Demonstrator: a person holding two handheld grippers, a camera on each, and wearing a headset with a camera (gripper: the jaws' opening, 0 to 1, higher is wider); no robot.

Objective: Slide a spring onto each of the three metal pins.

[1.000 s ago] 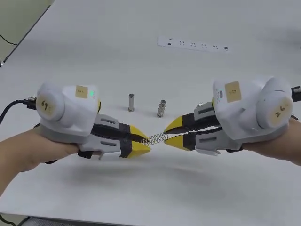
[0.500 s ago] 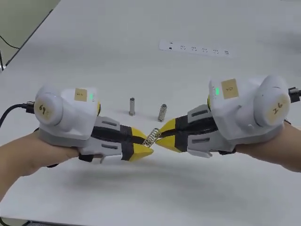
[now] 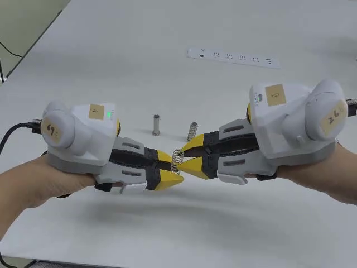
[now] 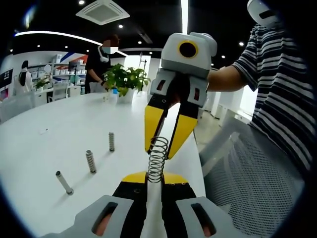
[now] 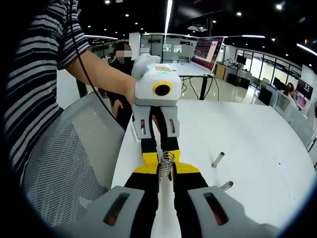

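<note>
Spring (image 3: 177,159) hangs mid-air btwn the two grippers, over the near part of the white table (image 3: 111,67). L gripper (image 3: 174,171): jaws pinched tight on one end; in the left gripper view the coil rises straight out of the closed tips. R gripper (image 3: 183,158): jaws parted to roughly coil width w/ the other end btwn the yellow tips. Can't tell if they actually pinch it. Tips of both nearly meet, the spring tilted btwn them.

Just behind the tips stand a bare pin (image 3: 156,124) and a sprung pin (image 3: 192,131), both upright and near each other. Left gripper view shows a row of three, incl. a second sprung pin (image 4: 111,142) farthest off. Power strip (image 3: 234,57) lies well behind. Cable (image 3: 14,131) trails from the L gripper's rear. Mesh chair (image 4: 257,188) beside the table.
</note>
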